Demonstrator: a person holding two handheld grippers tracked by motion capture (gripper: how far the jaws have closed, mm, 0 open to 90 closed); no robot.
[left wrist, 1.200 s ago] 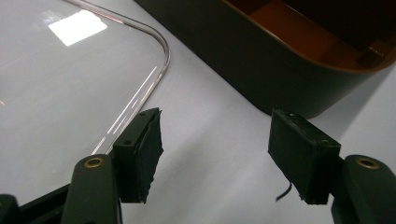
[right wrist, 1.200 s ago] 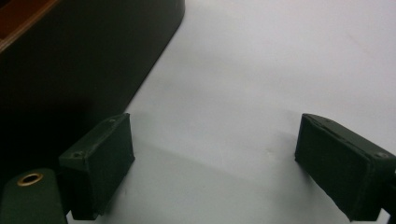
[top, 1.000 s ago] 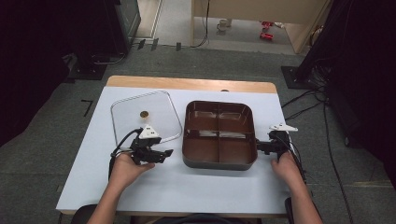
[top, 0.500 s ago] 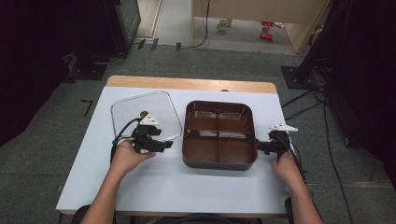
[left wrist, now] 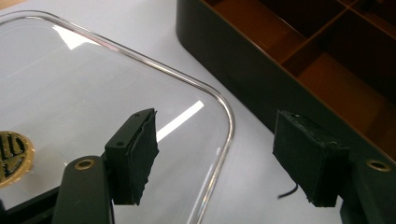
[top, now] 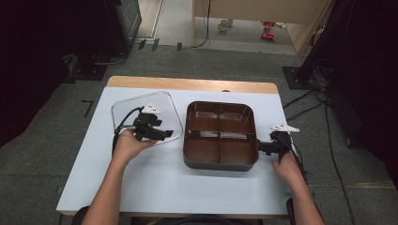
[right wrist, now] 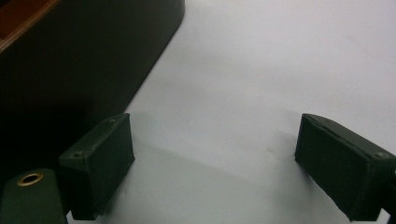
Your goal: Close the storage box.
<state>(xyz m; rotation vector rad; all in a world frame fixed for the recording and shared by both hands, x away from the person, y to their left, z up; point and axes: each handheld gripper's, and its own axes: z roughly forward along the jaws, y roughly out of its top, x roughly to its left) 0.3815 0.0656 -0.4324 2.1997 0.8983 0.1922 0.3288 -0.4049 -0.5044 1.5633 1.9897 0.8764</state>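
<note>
**Clear lid, brown tray: pre-grasp**

Clear rounded-square plastic lid (top: 146,115) lay flat on the white table (top: 141,187), left of the dark brown four-compartment tray (top: 220,135). My left gripper (left wrist: 224,158) hovered wide open astride its corner, holding nothing, presumably for pickup. My right gripper (right wrist: 215,163) gaped empty beside the tray, perhaps to steady it.

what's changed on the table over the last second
The left gripper moved forward from the bare table onto the near right corner of the clear lid, its jaws open astride the lid's edge, nothing gripped yet. The right gripper, the brown divided tray and the lid stayed where they were.
</note>
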